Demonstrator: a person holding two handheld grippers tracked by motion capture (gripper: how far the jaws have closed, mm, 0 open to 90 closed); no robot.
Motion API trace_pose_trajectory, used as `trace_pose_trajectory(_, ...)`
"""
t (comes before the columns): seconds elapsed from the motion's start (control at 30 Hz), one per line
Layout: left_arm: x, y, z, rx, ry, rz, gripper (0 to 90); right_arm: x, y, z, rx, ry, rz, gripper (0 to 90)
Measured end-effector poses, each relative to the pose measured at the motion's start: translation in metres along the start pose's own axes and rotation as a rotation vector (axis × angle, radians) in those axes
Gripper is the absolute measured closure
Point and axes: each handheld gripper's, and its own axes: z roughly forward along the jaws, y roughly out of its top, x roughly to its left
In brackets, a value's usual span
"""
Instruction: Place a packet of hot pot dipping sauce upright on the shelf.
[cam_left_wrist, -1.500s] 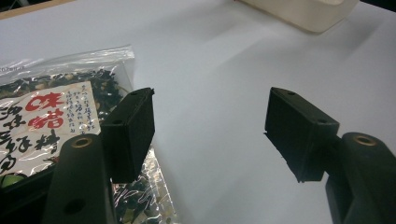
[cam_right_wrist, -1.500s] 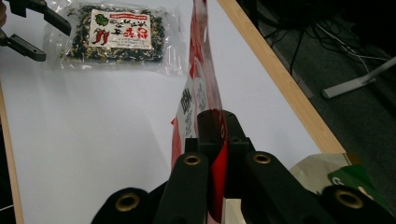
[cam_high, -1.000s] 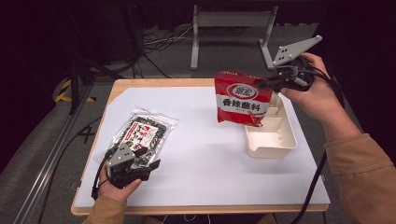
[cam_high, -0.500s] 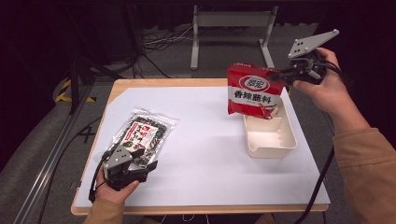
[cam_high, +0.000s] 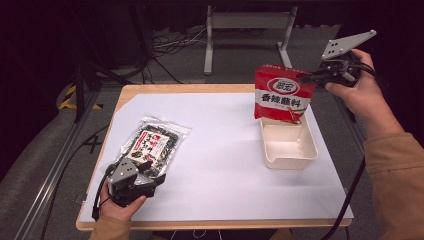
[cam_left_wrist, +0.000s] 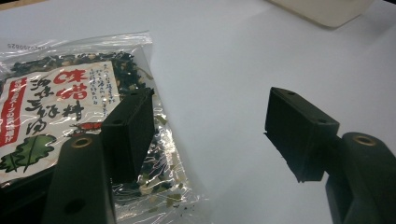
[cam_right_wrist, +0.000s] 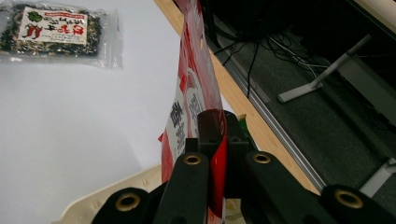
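A red snack packet (cam_high: 284, 97) with white label hangs upright over the far end of a cream tray (cam_high: 306, 150), its lower edge at the tray's back rim. My right gripper (cam_high: 311, 78) is shut on the packet's top right edge; in the right gripper view the jaws (cam_right_wrist: 217, 133) pinch the red packet (cam_right_wrist: 190, 88) edge-on. A clear bag of dark dried seaweed (cam_high: 154, 145) lies flat at the table's left front. My left gripper (cam_high: 149, 172) rests at its near corner, open; one jaw is above the bag (cam_left_wrist: 56, 107), the other over bare white sheet.
The table is covered by a white sheet (cam_high: 225, 150) with a wooden border. A metal stand (cam_high: 245, 22) and cables lie on the floor behind. A rail (cam_high: 55, 165) runs along the left side. The tray rim (cam_right_wrist: 107, 196) lies below the right jaws.
The right gripper has carried the red packet to the right and toward the back of the table, over the tray's far end. The left gripper has stayed still.
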Motion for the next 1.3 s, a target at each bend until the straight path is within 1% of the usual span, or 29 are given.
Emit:
trace_pose_trajectory(0.13, 0.0, -0.001, -0.001, 0.002, 0.0, -0.011, 33.4, -0.004, -0.004, 0.0, 0.014, -0.008, -0.003, 89.2)
trace_pose_trajectory(0.27, 0.0, -0.002, 0.0, 0.001, 0.002, -0.009, 33.4, -0.008, -0.008, 0.001, 0.031, -0.018, 0.002, 89.2)
trace_pose_trajectory(0.37, 0.0, -0.002, 0.0, 0.002, 0.002, -0.008, 33.4, -0.01, -0.011, 0.003, 0.044, -0.017, 0.003, 89.2)
trace_pose_trajectory(0.57, 0.0, -0.002, 0.0, 0.0, 0.002, -0.008, 33.4, -0.012, -0.014, 0.009, 0.066, -0.016, -0.006, 89.2)
trace_pose_trajectory(0.77, 0.001, -0.002, -0.001, 0.001, 0.0, -0.009, 33.3, -0.014, -0.018, 0.019, 0.081, -0.025, -0.011, 89.1)
trace_pose_trajectory(1.03, 0.001, -0.002, -0.001, 0.002, 0.002, -0.008, 33.4, -0.014, -0.02, 0.035, 0.103, -0.024, -0.014, 89.0)
trace_pose_trajectory(1.13, 0.001, -0.002, -0.001, 0.001, 0.003, -0.007, 33.3, -0.012, -0.019, 0.04, 0.101, -0.022, -0.029, 89.0)
trace_pose_trajectory(1.2, 0.001, -0.002, -0.001, 0.001, 0.002, -0.008, 33.3, -0.011, -0.018, 0.043, 0.097, -0.018, -0.03, 88.9)
trace_pose_trajectory(1.3, 0.001, -0.002, -0.001, 0.003, 0.001, -0.007, 33.3, -0.008, -0.017, 0.047, 0.087, 0.002, -0.038, 88.7)
